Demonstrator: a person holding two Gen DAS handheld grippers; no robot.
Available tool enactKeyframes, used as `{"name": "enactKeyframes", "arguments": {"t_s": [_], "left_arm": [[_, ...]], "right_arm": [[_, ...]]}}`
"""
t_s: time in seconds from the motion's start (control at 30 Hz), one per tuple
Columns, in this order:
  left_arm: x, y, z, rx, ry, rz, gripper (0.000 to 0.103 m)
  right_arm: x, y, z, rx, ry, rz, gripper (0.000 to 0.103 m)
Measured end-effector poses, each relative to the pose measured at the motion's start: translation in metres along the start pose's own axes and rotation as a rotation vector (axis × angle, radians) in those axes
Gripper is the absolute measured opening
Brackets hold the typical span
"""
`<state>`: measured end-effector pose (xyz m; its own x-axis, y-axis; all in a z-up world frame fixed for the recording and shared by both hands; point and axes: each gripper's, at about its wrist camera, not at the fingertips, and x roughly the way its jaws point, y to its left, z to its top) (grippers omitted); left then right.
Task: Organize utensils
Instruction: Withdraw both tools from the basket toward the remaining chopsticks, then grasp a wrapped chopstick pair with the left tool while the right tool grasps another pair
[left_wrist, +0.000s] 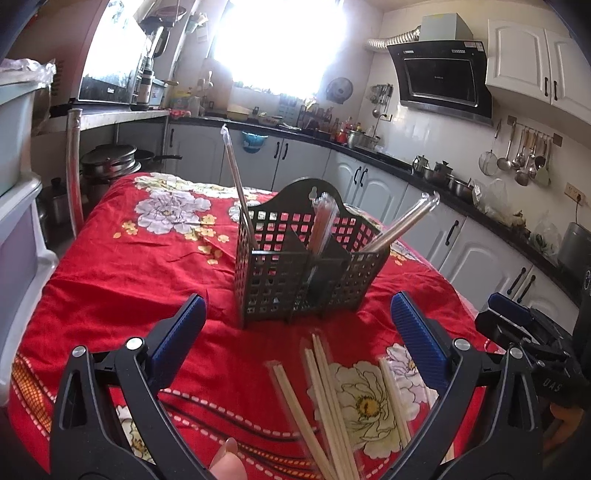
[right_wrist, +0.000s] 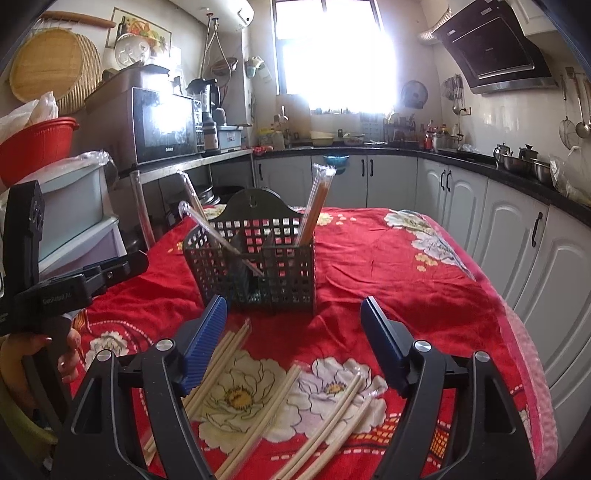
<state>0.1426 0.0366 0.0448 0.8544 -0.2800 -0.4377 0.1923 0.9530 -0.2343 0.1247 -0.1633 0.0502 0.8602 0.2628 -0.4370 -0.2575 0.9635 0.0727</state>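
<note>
A dark perforated utensil caddy (left_wrist: 308, 258) stands upright on the red floral tablecloth (left_wrist: 129, 266); it also shows in the right wrist view (right_wrist: 255, 266). Several plastic-wrapped chopstick pairs (left_wrist: 325, 218) lean in its compartments. More wrapped chopstick pairs (left_wrist: 325, 398) lie loose on the cloth in front of it, also seen in the right wrist view (right_wrist: 273, 410). My left gripper (left_wrist: 299, 314) is open above the loose chopsticks. My right gripper (right_wrist: 293, 317) is open and empty above the loose pairs, just short of the caddy.
The table's right edge (right_wrist: 517, 325) faces grey kitchen cabinets (right_wrist: 517, 229). Plastic storage drawers (left_wrist: 18, 206) stand at the table's left. A metal post (left_wrist: 74, 166) rises at the far left corner. The other gripper's body (right_wrist: 55, 291) sits at left.
</note>
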Motion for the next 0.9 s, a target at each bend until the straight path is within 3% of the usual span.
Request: {"name": "enactKeyframes", "arguments": {"t_s": [0.77, 0.9], "left_arm": [[0.019, -0.009, -0.042, 0.024, 0.168, -0.016, 0.092], [0.028, -0.013, -0.047, 0.035, 0.209, -0.026, 0.072]], "right_arm": [[0.004, -0.001, -0.042, -0.003, 0.136, 0.013, 0.072], [0.006, -0.006, -0.045, 0.02, 0.156, 0.005, 0.072]]}}
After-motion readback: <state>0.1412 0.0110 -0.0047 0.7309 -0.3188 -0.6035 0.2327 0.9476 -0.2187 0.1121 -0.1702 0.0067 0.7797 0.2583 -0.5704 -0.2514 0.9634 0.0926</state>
